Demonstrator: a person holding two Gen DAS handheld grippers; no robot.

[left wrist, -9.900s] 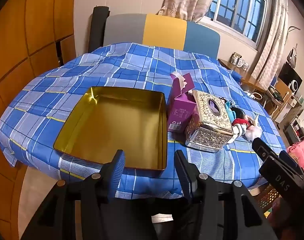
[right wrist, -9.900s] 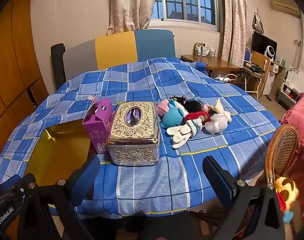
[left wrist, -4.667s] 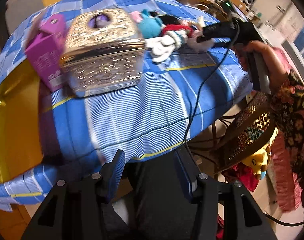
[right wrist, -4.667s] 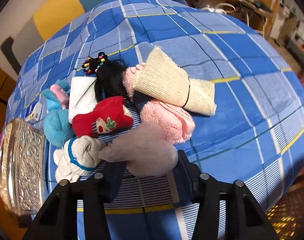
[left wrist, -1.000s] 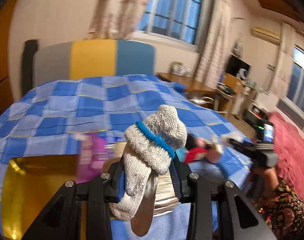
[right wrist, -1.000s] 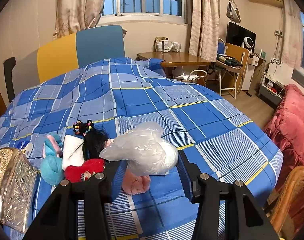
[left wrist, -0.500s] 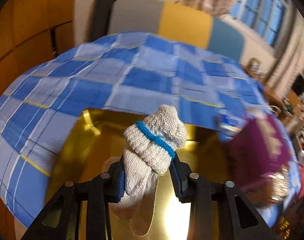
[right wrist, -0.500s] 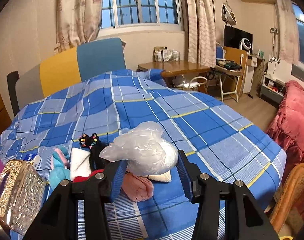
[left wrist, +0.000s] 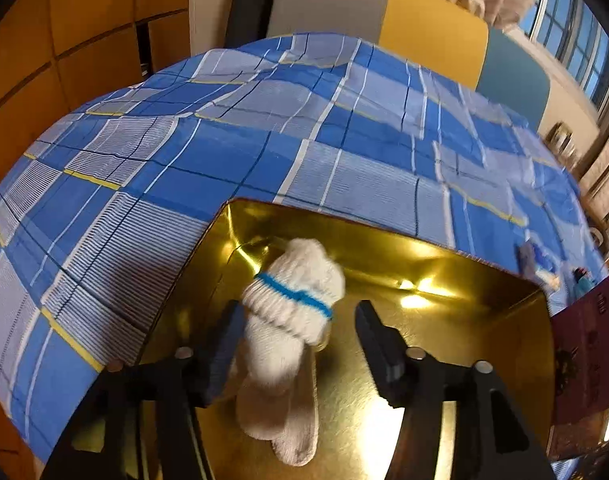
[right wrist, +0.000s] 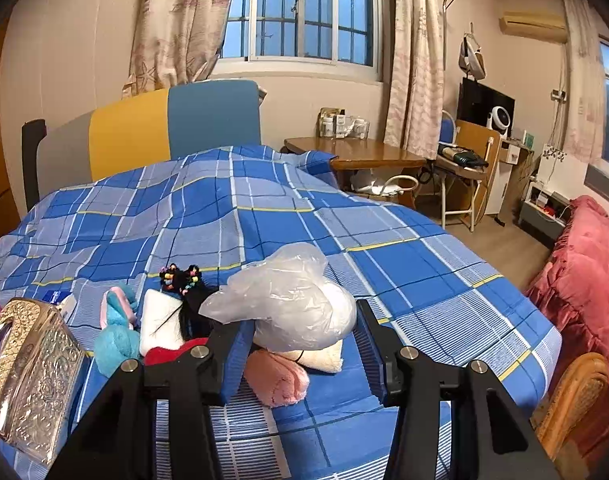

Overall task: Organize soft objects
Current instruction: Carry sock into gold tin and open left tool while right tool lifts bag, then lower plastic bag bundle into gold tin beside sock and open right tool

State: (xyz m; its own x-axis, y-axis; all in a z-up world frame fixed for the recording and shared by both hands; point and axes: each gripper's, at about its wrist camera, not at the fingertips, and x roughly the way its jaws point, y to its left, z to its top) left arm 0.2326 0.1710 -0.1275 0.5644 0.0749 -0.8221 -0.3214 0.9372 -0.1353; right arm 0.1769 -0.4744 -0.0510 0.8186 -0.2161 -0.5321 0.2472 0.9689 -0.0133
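A white knit glove (left wrist: 282, 344) with a blue band hangs into the gold tin tray (left wrist: 456, 320) on the blue plaid bedspread. My left gripper (left wrist: 298, 314) is just above the tray. Its jaws are opening and the glove is loose between them, clear of the right finger (left wrist: 378, 340). My right gripper (right wrist: 300, 324) is shut on a white bundle in a clear plastic bag (right wrist: 292, 300), held above the pile of soft things: a blue plush (right wrist: 116, 336), a pink roll (right wrist: 278, 378), a cream cloth (right wrist: 324, 356) and a black-haired doll (right wrist: 188, 300).
An ornate metal tissue box (right wrist: 28, 376) stands left of the pile, and a purple carton (left wrist: 588, 352) sits at the tray's right side. A wicker chair (right wrist: 572, 392) and pink bedding (right wrist: 584, 280) are at the right. A wooden table (right wrist: 364, 156) stands behind the bed.
The left gripper swung over the tray and sank toward it. Its jaws spread, and the glove slid down out of their grip. The right gripper still holds its bag.
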